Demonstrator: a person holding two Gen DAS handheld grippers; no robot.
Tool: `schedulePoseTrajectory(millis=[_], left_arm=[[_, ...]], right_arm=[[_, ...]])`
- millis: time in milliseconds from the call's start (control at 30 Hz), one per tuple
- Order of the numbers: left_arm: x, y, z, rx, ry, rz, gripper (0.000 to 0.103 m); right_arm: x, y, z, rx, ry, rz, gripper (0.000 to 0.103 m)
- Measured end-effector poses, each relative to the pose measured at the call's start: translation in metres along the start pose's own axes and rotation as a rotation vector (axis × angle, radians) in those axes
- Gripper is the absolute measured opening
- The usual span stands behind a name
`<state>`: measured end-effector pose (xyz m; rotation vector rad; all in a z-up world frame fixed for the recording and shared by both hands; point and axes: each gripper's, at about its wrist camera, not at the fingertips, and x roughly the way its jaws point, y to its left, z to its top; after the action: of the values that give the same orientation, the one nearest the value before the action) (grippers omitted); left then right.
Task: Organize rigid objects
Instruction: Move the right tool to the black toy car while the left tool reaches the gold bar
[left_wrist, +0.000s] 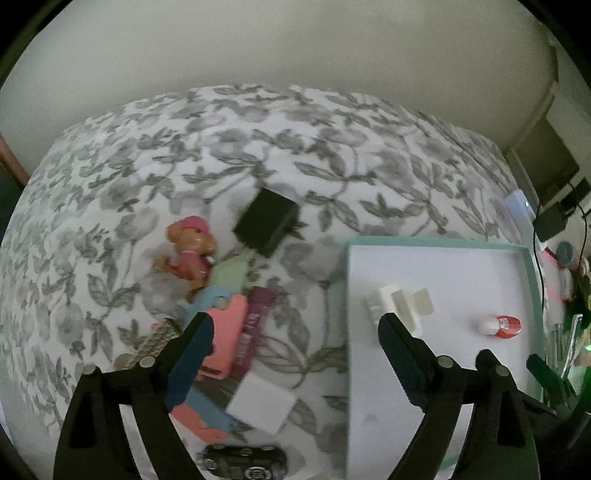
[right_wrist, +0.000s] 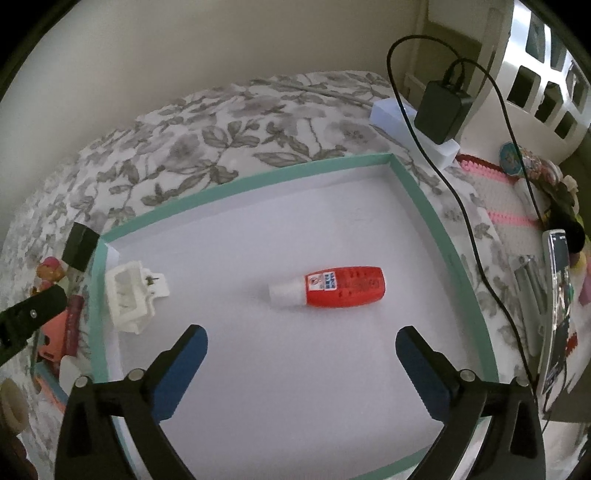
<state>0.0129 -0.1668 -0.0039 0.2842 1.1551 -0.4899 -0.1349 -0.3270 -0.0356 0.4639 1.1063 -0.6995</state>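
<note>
While a red bottle (right_wrist: 338, 286) with a white cap lies on its side near the middle of a mint-rimmed white tray (right_wrist: 255, 173), both hand-held grippers hang over the scene with jaws spread wide and nothing between them. Ahead of the right gripper (right_wrist: 301, 354), the bottle's long axis runs across the view, cap to the left, roughly in line with the jaws' opening rather than across it. A white plastic clip (right_wrist: 131, 295) sits in the tray's left corner, close to the rim. Seen from the left wrist, the left gripper (left_wrist: 293, 334) straddles the tray's left wall: one finger over the floral bedspread (left_wrist: 147, 155), the other over the tray beside the clip. Just outside that wall waits the unsorted pile: a pink card-like piece (left_wrist: 227, 332), a purple bar (left_wrist: 255, 325), a pale green block (left_wrist: 231, 273), a white block (left_wrist: 260, 406), a toy dog in a pink cap (left_wrist: 190, 247), a black box (left_wrist: 266, 221) farther up the bed and a dark toy car (left_wrist: 243, 459) at the lower edge. Judging by position, the left gripper is much the nearer to that pile, which lies below and to the left of its open jaws; the pink piece and purple bar stretch lengthwise away from the camera, so jaws closing across the view would span their short sides. Motion blur leaves finer details unclear.
</note>
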Motion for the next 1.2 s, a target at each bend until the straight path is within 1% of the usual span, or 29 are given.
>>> schedulePoseTrajectory(millis=[33,167,267,333,433,467,533,567,667,733,800,900,1000,1100,1200], left_arm=[[-0.001,0.004,0.0,-0.011,-0.003,0.0,0.101],[-0.013,0.025,-0.001,-0.06,-0.05,0.005,0.101],[-0.025,0.042,-0.003,-0.094,-0.097,0.017,0.101],[-0.034,0.054,-0.004,-0.13,-0.132,0.0,0.101],[-0.045,0.07,-0.007,-0.18,-0.164,-0.037,0.101],[-0.048,0.074,-0.007,-0.187,-0.174,-0.039,0.101],[-0.054,0.082,-0.01,-0.189,-0.186,-0.013,0.101],[-0.055,0.083,-0.011,-0.185,-0.181,0.002,0.101],[-0.058,0.095,-0.016,-0.166,-0.159,0.082,0.101],[-0.056,0.107,-0.019,-0.165,-0.122,0.149,0.101],[-0.052,0.119,-0.024,-0.176,-0.083,0.181,0.101],[-0.044,0.138,-0.035,-0.223,-0.019,0.18,0.101],[-0.039,0.149,-0.045,-0.249,0.02,0.172,0.101],[-0.032,0.157,-0.054,-0.257,0.056,0.186,0.101],[-0.023,0.162,-0.06,-0.268,0.094,0.184,0.101]], right_arm=[[-0.003,0.002,-0.001,0.0,-0.004,0.003,0.103],[-0.018,0.012,-0.002,0.004,-0.028,0.024,0.103],[-0.031,0.024,-0.003,-0.003,-0.049,0.063,0.103],[-0.038,0.034,-0.003,-0.011,-0.061,0.083,0.103],[-0.049,0.052,-0.004,-0.033,-0.086,0.121,0.103],[-0.052,0.056,-0.004,-0.041,-0.091,0.131,0.103],[-0.058,0.074,-0.007,-0.075,-0.096,0.161,0.103],[-0.06,0.081,-0.008,-0.094,-0.097,0.172,0.103],[-0.064,0.106,-0.014,-0.163,-0.092,0.201,0.103],[-0.063,0.121,-0.019,-0.195,-0.069,0.224,0.103],[-0.061,0.132,-0.025,-0.218,-0.043,0.241,0.103],[-0.053,0.154,-0.038,-0.27,0.009,0.255,0.103],[-0.044,0.168,-0.051,-0.291,0.069,0.282,0.103],[-0.036,0.179,-0.063,-0.31,0.112,0.291,0.103],[-0.029,0.186,-0.075,-0.336,0.147,0.287,0.103]])
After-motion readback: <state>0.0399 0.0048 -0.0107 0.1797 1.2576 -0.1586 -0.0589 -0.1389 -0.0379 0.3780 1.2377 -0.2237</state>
